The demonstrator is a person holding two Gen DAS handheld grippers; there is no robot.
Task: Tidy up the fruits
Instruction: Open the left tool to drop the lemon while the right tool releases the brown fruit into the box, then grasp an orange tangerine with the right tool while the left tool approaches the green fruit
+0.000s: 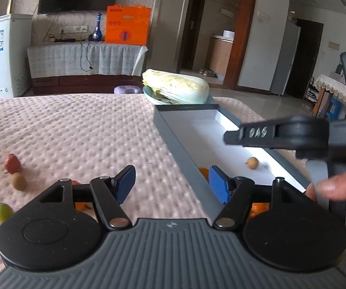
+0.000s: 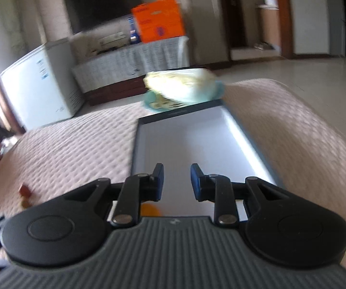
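We are holding the left hand-held gripper (image 1: 171, 184) released, its jaws straddling the near left wall of the grey tray (image 1: 180, 144). The right hand-held gripper (image 2: 176, 180) is hovering over the tray, empty, with a narrow gap between its blue pads. Inside the tray a small tan fruit (image 1: 252, 161) is lying; left of it, a red fruit (image 1: 12, 163), a brown fruit (image 1: 18, 181) and a green fruit (image 1: 3, 212) are lying on the pink table cover (image 1: 76, 130). Beyond the tray a cabbage (image 1: 175, 85) is resting.

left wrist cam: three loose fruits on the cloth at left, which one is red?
The red fruit, farthest back of the three. The brown fruit sits right beside it; the green fruit lies nearest the camera.
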